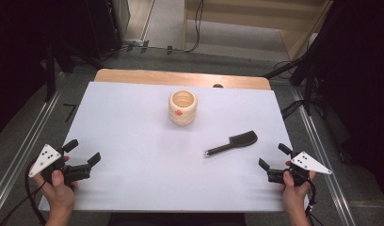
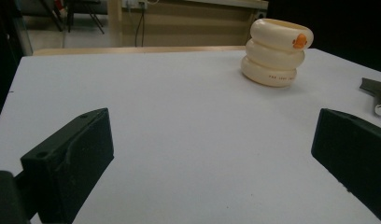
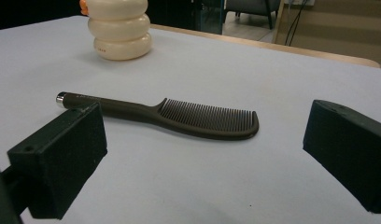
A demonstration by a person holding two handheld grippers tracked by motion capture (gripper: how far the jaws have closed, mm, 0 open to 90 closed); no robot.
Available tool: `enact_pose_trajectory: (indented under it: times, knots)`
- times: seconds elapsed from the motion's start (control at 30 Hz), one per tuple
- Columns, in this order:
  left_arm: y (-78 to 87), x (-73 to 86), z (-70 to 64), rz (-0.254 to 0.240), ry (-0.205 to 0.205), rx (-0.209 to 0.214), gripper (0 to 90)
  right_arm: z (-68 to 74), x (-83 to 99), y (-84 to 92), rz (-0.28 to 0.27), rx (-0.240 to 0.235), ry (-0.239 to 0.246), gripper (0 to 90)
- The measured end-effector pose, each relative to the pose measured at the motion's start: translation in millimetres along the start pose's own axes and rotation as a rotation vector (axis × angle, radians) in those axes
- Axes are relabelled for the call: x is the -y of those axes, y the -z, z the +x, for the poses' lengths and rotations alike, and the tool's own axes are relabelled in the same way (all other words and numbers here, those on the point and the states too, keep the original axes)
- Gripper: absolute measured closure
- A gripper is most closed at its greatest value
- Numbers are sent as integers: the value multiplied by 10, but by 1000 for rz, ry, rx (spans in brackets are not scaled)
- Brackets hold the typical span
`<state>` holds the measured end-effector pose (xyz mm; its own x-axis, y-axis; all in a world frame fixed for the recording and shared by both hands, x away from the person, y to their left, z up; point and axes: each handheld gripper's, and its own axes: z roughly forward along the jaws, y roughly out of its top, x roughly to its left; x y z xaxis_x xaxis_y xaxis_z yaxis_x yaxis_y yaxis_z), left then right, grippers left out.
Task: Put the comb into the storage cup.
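Observation:
A cream ribbed cup [image 1: 182,108] with an orange mark stands upright at the back middle of the white table [image 1: 133,141]; the same cup [image 2: 276,52] [image 3: 118,29] is far ahead of both grippers. A dark comb [image 1: 231,143] with a silver-tipped handle lies flat right of centre, and this comb [image 3: 179,116] rests just ahead of my right gripper [image 3: 202,158]. My left gripper [image 1: 83,151] is open near the front left edge, empty. My right gripper [image 1: 274,156] is open near the front right, empty. The comb's end [image 2: 377,95] shows beyond my left gripper [image 2: 212,158].
The table's wooden far edge [image 1: 180,77] borders a grey floor with cables. Dark stands flank the table on both sides. Metal rails [image 1: 20,155] run along the left and right.

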<state>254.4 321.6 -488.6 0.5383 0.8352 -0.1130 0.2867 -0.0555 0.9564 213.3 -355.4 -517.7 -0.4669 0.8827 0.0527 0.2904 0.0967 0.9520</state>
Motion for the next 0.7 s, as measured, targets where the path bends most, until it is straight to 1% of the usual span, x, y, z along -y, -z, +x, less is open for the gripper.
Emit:
enact_pose_trajectory:
  times: [0.07,0.17,0.23,0.27,0.37,0.4,0.5,0.57,0.63,0.7]
  knots:
    - [1,1,3,-1,3,2,0,5,-1,-2,4,4,3,0]
    - [1,1,-1,0,2,1,0,15,-5,-3,7,-5,8,0]
    - [-3,1,-2,0,1,1,0,20,-8,-2,8,-4,15,17]
    - [-7,1,-4,1,-1,2,0,33,-19,-6,14,-4,32,30]
    - [-10,2,-5,2,0,0,0,60,-46,-23,31,-14,40,45]
    - [-10,1,-5,3,-1,-1,0,70,-59,-25,35,-9,41,49]
    - [-10,2,-7,5,0,-2,0,102,-122,-27,23,-1,15,104]
    - [-14,2,-9,6,0,-4,0,140,-191,-43,30,18,32,106]
    - [-22,2,-14,10,-8,-4,0,183,-260,-60,33,12,24,108]
    - [-24,1,-19,14,-12,-7,0,221,-326,-89,38,9,27,111]
